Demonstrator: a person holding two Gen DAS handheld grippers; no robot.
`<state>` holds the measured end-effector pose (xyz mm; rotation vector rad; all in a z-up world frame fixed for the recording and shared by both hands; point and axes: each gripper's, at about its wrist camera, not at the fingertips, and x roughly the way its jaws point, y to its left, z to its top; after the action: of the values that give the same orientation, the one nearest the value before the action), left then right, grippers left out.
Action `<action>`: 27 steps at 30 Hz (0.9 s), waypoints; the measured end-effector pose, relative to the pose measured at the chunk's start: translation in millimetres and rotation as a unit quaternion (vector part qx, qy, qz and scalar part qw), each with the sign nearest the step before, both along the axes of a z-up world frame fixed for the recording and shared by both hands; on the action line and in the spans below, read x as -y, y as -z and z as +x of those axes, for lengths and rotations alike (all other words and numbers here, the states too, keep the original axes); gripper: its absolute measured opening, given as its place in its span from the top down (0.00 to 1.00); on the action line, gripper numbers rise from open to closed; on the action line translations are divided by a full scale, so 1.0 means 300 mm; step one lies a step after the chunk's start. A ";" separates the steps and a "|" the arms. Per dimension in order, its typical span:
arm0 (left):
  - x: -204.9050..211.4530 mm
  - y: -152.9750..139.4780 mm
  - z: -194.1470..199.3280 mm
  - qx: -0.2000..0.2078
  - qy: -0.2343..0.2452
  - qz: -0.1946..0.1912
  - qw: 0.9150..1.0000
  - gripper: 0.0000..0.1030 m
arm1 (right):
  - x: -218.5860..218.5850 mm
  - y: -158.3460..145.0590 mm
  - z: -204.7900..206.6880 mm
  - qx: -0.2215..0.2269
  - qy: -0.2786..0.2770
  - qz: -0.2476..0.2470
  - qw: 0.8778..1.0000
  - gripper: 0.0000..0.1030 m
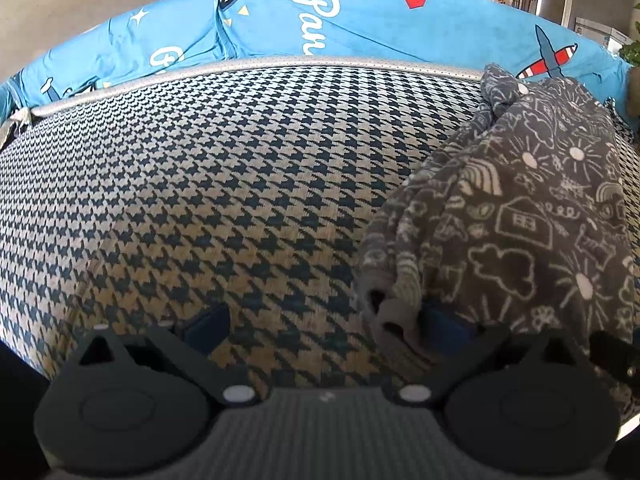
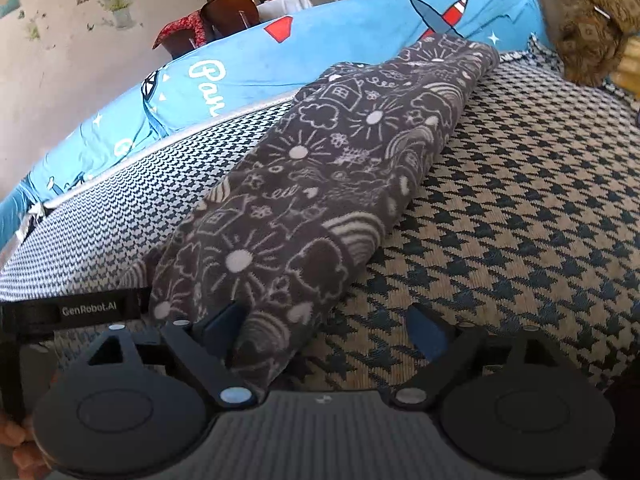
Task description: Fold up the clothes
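Left wrist view: I see my left gripper (image 1: 320, 326) with jaws spread wide over the navy-and-cream houndstooth woven mattress cover (image 1: 224, 184). The grey fleece garment printed with white suns, clouds and houses (image 1: 520, 208) lies to the right of the jaws. Its near hem drapes over my right-hand finger (image 1: 444, 324); nothing lies between the pads, so nothing is held. The garment lies as a long narrow strip, so I judge the lengthwise folds done and a crosswise fold in hand. Beyond the jaws, the bright blue cotton bumper with aeroplane prints (image 1: 360, 20) carries white script starting "Pan"; the rest is cut off.

Right wrist view: my right gripper (image 2: 326, 330) also stands wide open. The garment's near end overlaps the left finger (image 2: 224, 328) and runs away beyond the jaws; the right-hand pad is clear of it, over bare cover. Next move, in my judgement: centre each gripper on a near corner, close, then carry that end toward the far end. A black strap (image 2: 92, 312) left of the jaws reads "GenRobot.AI".
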<state>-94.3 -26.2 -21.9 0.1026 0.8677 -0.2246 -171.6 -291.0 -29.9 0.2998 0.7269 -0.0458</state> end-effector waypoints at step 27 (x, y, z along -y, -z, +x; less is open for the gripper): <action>-0.060 -0.035 -0.029 -0.006 0.001 -0.045 0.999 0.00 | 0.058 0.030 -0.105 -0.008 -0.060 0.120 0.991 0.10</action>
<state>-103.1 -8.1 -11.3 0.0173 0.8682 -0.2655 -203.1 -308.5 -39.0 0.4858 0.7660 0.1549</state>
